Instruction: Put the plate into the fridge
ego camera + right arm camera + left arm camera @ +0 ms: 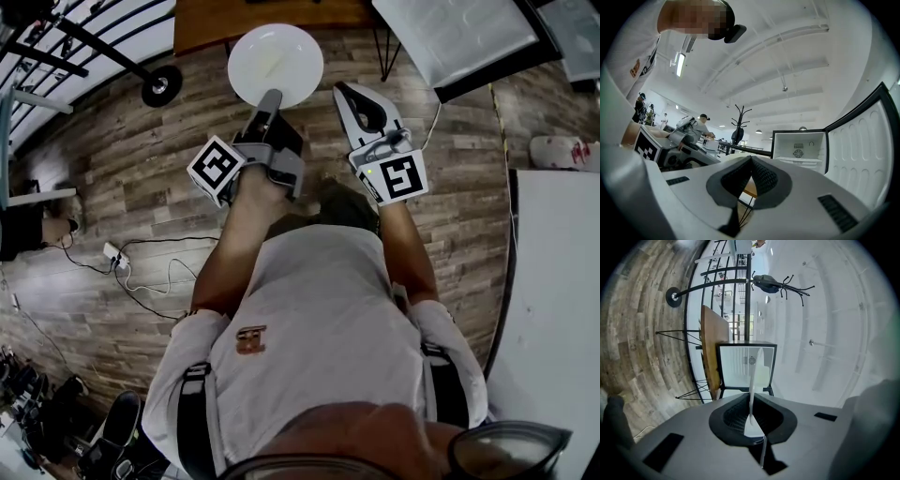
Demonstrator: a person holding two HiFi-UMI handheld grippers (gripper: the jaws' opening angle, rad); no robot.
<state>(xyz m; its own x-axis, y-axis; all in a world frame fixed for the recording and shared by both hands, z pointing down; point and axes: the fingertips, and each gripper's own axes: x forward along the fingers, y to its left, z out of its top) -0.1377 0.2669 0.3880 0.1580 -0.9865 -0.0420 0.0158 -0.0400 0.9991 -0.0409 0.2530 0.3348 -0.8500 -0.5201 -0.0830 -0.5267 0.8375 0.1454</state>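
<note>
Head view: my left gripper [269, 101] is clamped on the near rim of the white plate [276, 64], which hangs out in front of me over the wooden floor [112, 187], close to the table edge [281, 19]. My right gripper [361, 108] is beside it, jaws together on nothing.

Left gripper view: the plate shows edge-on between the pads, with the open fridge [746, 366] straight ahead and the wooden table just to its left.

Right gripper view: the jaws are closed and empty. The fridge interior is lit and its door [860, 150] is swung wide.

The grip is only a pinch on the rim, so I judge the plate could pivot or slip out if I swing fast. Its far edge could also clip the table or the fridge frame on the way in.
</note>
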